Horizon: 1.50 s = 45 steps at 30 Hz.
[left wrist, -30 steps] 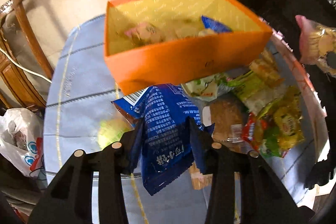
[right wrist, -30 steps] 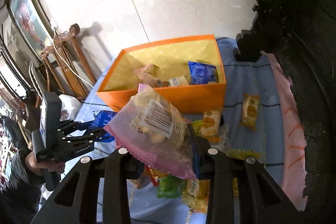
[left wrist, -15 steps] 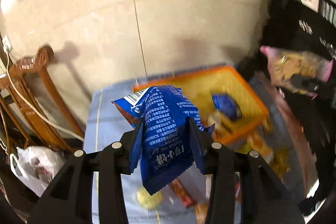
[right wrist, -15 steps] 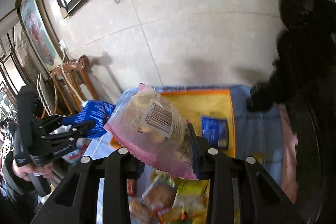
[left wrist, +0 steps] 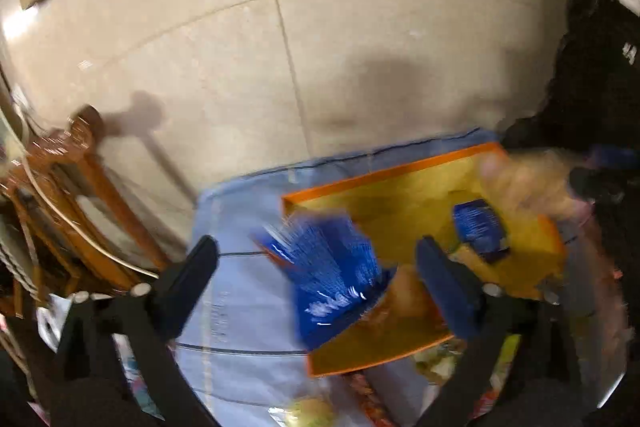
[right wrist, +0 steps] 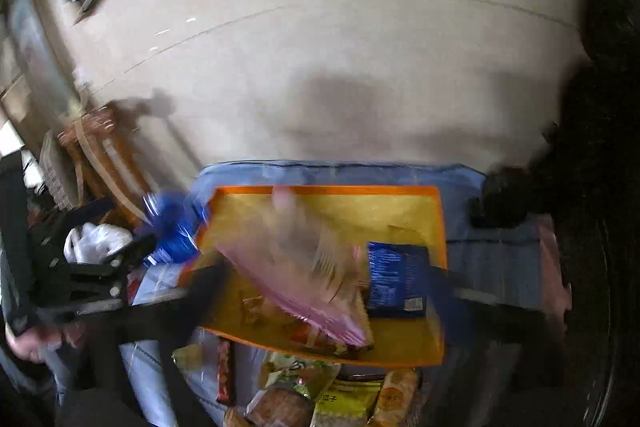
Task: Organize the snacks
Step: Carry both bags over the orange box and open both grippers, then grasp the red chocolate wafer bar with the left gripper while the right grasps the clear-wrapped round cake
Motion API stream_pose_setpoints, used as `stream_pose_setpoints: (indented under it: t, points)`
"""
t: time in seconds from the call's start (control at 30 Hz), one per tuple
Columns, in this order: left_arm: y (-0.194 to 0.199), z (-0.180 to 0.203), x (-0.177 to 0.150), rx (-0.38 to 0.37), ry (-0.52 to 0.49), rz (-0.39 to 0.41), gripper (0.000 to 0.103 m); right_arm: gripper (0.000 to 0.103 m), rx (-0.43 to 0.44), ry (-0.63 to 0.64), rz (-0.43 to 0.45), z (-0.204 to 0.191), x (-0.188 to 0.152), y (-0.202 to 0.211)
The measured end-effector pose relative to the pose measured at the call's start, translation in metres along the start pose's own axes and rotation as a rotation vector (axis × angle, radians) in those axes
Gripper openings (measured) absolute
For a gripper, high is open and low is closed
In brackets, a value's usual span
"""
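An orange box (left wrist: 384, 351) with a yellow inside stands on the blue tablecloth (left wrist: 240, 311); it also shows in the right wrist view (right wrist: 400, 355). My left gripper (left wrist: 316, 267) is open above the box's left edge, and the blue snack bag (left wrist: 332, 271) falls, blurred, between its fingers. My right gripper (right wrist: 324, 275) is open over the box, and the pink clear bag (right wrist: 304, 267) drops, blurred, into it. Another blue packet (right wrist: 396, 279) lies inside the box.
Several loose snack packets (right wrist: 320, 387) lie on the cloth in front of the box. A wooden chair (left wrist: 80, 195) and a white plastic bag (right wrist: 96, 239) are at the left. A tiled wall is behind, dark furniture (right wrist: 600, 147) at the right.
Both grippers have moved over the box and opened. The blue bag and the pink bag have left the fingers and are falling toward the box.
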<state>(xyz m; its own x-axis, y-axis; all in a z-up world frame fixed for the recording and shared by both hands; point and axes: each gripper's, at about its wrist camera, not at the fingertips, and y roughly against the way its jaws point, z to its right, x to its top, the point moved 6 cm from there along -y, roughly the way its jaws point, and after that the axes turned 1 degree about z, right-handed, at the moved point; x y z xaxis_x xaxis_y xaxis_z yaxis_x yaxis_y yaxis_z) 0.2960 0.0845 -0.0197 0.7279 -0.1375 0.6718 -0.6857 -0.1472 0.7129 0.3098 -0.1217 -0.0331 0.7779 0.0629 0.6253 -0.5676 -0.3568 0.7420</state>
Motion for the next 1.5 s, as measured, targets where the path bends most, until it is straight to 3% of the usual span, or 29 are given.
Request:
stream_pose_setpoints:
  t: [0.1, 0.2, 0.3, 0.37, 0.47, 0.57, 0.7, 0.73, 0.8, 0.9, 1.0, 1.07, 1.17, 1.3, 1.37, 1.4, 1.43, 1.47, 1.5]
  points:
    - [-0.005, -0.009, -0.017, 0.056, -0.055, 0.002, 0.099, 0.1, -0.021, 0.05, -0.024, -0.003, -0.017, 0.0]
    - [-0.006, -0.027, -0.052, 0.064, -0.06, -0.034, 0.099, 0.1, 0.0, 0.113, -0.079, -0.02, -0.047, -0.001]
    - [-0.013, -0.042, -0.115, 0.046, -0.097, -0.088, 0.099, 0.1, 0.091, 0.146, -0.21, -0.057, -0.109, -0.019]
    - [-0.022, -0.06, -0.156, 0.093, -0.118, -0.156, 0.099, 0.1, 0.15, 0.154, -0.313, -0.098, -0.161, -0.048]
    - [-0.027, -0.095, -0.203, 0.112, -0.039, -0.241, 0.099, 0.1, 0.183, 0.222, -0.348, -0.165, -0.205, -0.09]
    - [-0.024, -0.137, -0.24, 0.137, 0.083, -0.297, 0.099, 0.099, 0.147, 0.238, -0.343, -0.211, -0.222, -0.138]
    - [-0.003, -0.18, -0.277, 0.18, 0.167, -0.3, 0.099, 0.098, 0.022, 0.26, -0.377, -0.225, -0.238, -0.188]
    - [0.0, -0.185, -0.284, 0.182, 0.177, -0.306, 0.099, 0.078, 0.02, 0.235, -0.379, -0.224, -0.242, -0.19]
    - [0.007, -0.191, -0.301, 0.185, 0.194, -0.321, 0.099, 0.06, 0.014, 0.233, -0.348, -0.22, -0.238, -0.176]
    - [0.004, -0.183, -0.316, 0.179, 0.206, -0.36, 0.099, 0.059, 0.097, 0.2, -0.357, -0.21, -0.23, -0.135]
    - [-0.002, -0.145, -0.317, 0.113, 0.19, -0.354, 0.099, 0.06, 0.146, 0.139, -0.273, -0.17, -0.211, -0.052]
    - [-0.007, -0.117, -0.306, 0.08, 0.17, -0.341, 0.099, 0.061, 0.114, 0.119, -0.223, -0.139, -0.199, -0.014]
    - [-0.021, -0.058, -0.284, -0.007, 0.169, -0.332, 0.099, 0.061, -0.023, 0.072, -0.159, -0.08, -0.189, 0.036]
    - [-0.059, 0.019, -0.256, -0.073, 0.141, -0.36, 0.099, 0.061, -0.11, -0.05, -0.101, -0.014, -0.19, 0.08]
    - [-0.083, 0.044, -0.255, -0.095, 0.123, -0.419, 0.098, 0.062, -0.136, -0.083, -0.089, 0.004, -0.195, 0.092]
    - [-0.092, 0.056, -0.258, -0.127, 0.128, -0.439, 0.09, 0.062, -0.147, -0.09, -0.09, 0.01, -0.199, 0.096]
    - [-0.087, 0.058, -0.254, -0.132, 0.152, -0.388, 0.054, 0.061, -0.162, -0.094, -0.086, 0.017, -0.201, 0.102]
    - [-0.082, 0.061, -0.251, -0.134, 0.128, -0.364, 0.024, 0.061, -0.164, -0.098, -0.081, 0.021, -0.203, 0.107]
    - [-0.076, 0.063, -0.252, -0.147, 0.068, -0.414, 0.023, 0.061, -0.155, -0.105, -0.079, 0.026, -0.205, 0.112]
